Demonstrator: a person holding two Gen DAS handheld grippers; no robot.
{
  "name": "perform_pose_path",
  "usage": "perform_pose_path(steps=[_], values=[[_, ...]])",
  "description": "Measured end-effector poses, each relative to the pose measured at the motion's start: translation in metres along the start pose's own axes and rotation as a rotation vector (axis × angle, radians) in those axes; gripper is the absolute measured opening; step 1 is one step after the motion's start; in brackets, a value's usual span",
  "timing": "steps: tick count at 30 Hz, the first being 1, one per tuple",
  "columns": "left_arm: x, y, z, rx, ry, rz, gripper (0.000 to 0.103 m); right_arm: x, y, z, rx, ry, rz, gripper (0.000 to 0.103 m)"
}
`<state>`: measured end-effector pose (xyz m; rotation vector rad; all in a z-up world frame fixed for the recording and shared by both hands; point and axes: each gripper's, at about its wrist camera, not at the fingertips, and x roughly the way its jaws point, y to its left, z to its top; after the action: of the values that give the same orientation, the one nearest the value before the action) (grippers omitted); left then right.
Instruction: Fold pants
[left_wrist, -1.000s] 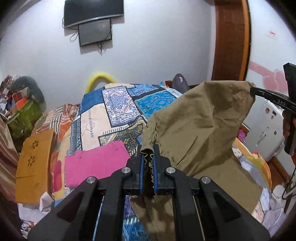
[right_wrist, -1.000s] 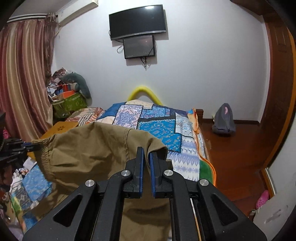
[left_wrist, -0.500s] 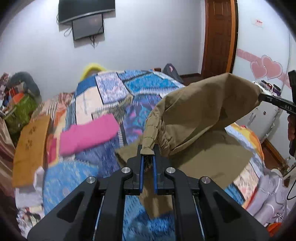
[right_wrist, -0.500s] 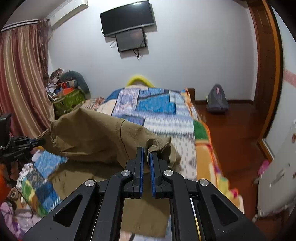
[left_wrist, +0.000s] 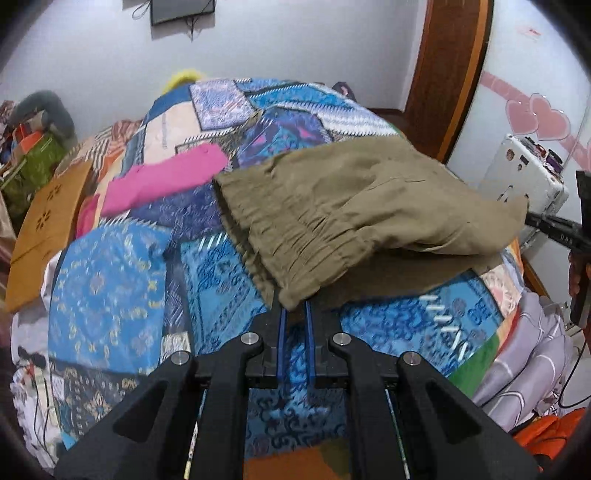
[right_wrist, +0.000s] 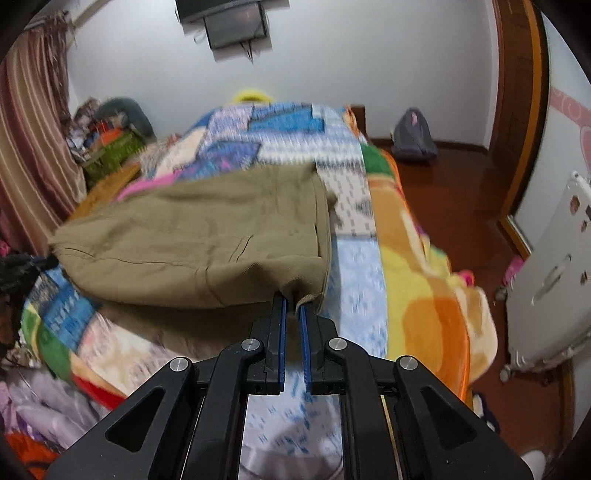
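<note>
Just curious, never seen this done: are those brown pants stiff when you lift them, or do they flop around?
Probably floppy: the khaki pants sag between the left gripper and right gripper, each shut on a corner. Likely light, since small pinches carry the raised layer. The gathered waistband bunches easily, so it may wrinkle on the quilt.

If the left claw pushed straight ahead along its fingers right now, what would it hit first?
The khaki pants: the left claw is already shut on the gathered waistband, so the folded cloth lies directly ahead. Beyond it is the patchwork bedspread; depth past the pants is unclear.
</note>
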<state>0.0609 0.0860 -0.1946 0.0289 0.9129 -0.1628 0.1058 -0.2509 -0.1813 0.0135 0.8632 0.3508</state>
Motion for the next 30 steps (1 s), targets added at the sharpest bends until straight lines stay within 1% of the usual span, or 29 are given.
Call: perform_pose_path(steps=[3,6,8,10,12,15,16,18,19,22,26,28,30], values=[[-0.003,0.006,-0.001,-0.016,0.007,0.025,0.008,0.004,-0.007,-0.014,0.024,0.049,-0.023,0.012],[-0.012,0.013,0.002,-0.028,-0.008,0.066,0.008,0.003,-0.018,-0.022,0.047,0.084,-0.070,0.012],[-0.021,0.017,0.007,-0.049,-0.026,0.071,0.008,-0.003,-0.027,-0.022,0.069,0.086,-0.101,0.012],[-0.030,0.018,0.015,-0.060,-0.052,0.070,0.008,-0.013,-0.032,-0.019,0.086,0.063,-0.112,0.012],[-0.038,0.013,0.022,-0.061,-0.075,0.056,0.008,-0.025,-0.031,-0.010,0.088,0.022,-0.102,0.012],[-0.042,0.000,0.036,-0.042,-0.095,0.026,0.008,-0.035,-0.016,0.007,0.062,-0.031,-0.075,0.013],[-0.041,-0.006,0.039,-0.034,-0.097,0.015,0.008,-0.037,-0.010,0.013,0.051,-0.044,-0.057,0.015],[-0.034,-0.019,0.046,-0.018,-0.087,-0.007,0.008,-0.034,0.005,0.022,0.035,-0.066,-0.008,0.023],[-0.029,-0.025,0.048,-0.012,-0.079,-0.015,0.008,-0.031,0.012,0.024,0.028,-0.068,0.012,0.025],[-0.005,-0.039,0.049,0.002,-0.042,-0.027,0.009,-0.013,0.032,0.025,-0.004,-0.044,0.066,0.025],[0.026,-0.038,0.038,-0.025,0.016,0.010,0.009,0.027,0.042,0.010,-0.011,0.061,0.090,0.025],[0.034,-0.032,0.030,-0.050,0.020,0.008,0.015,0.041,0.040,-0.003,-0.007,0.105,0.094,0.025],[0.034,-0.030,0.026,-0.048,0.009,0.020,0.021,0.041,0.035,-0.009,0.006,0.098,0.105,0.026]])
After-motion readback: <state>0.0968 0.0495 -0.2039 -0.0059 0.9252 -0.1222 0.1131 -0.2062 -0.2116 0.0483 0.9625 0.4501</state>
